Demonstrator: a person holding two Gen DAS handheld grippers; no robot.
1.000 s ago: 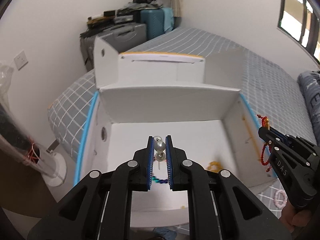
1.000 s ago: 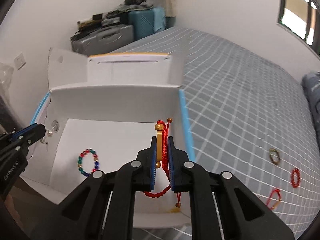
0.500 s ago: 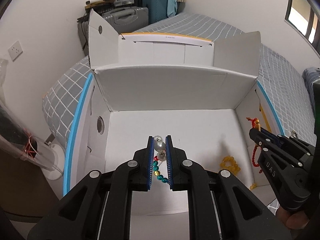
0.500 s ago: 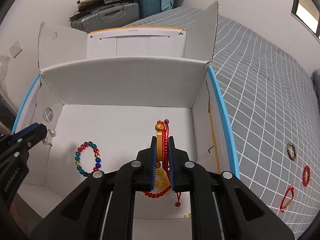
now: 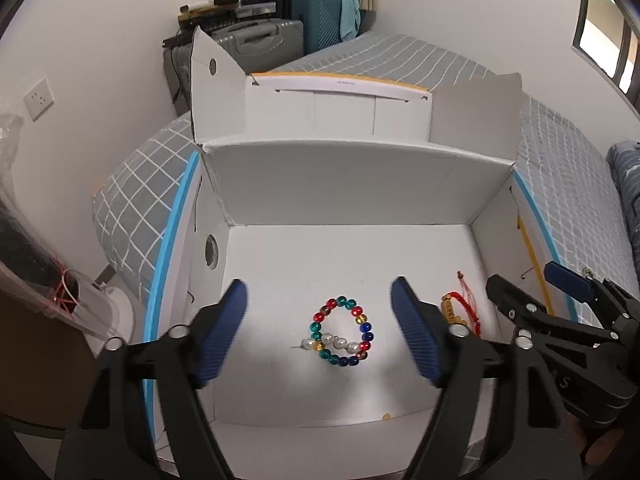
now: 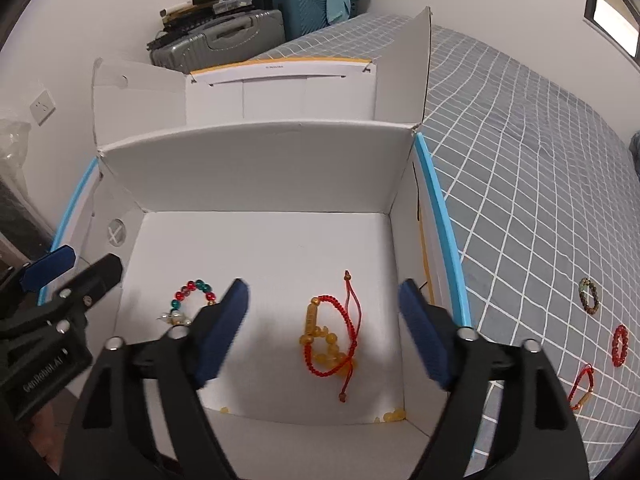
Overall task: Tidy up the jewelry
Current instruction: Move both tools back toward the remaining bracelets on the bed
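Observation:
A white cardboard box (image 5: 352,184) with blue-edged sides stands open on the bed; it also shows in the right wrist view (image 6: 256,168). On its floor lie a multicoloured bead bracelet (image 5: 341,331) with a pearl piece (image 5: 334,344) across it, and a red cord bracelet with a gold tube (image 6: 334,320) on yellow beads (image 6: 328,354). My left gripper (image 5: 320,328) is open and empty above the bead bracelet. My right gripper (image 6: 324,328) is open and empty above the red cord bracelet.
On the grey checked bedspread right of the box lie a dark bead bracelet (image 6: 589,295), a red bead bracelet (image 6: 619,345) and a red cord bracelet (image 6: 582,386). Suitcases (image 6: 224,38) stand by the far wall. A wall socket (image 5: 39,98) is at left.
Both grippers have opened. The pearl piece has dropped onto the bead bracelet and the red cord bracelet onto the yellow beads. Both grippers came closer over the box.

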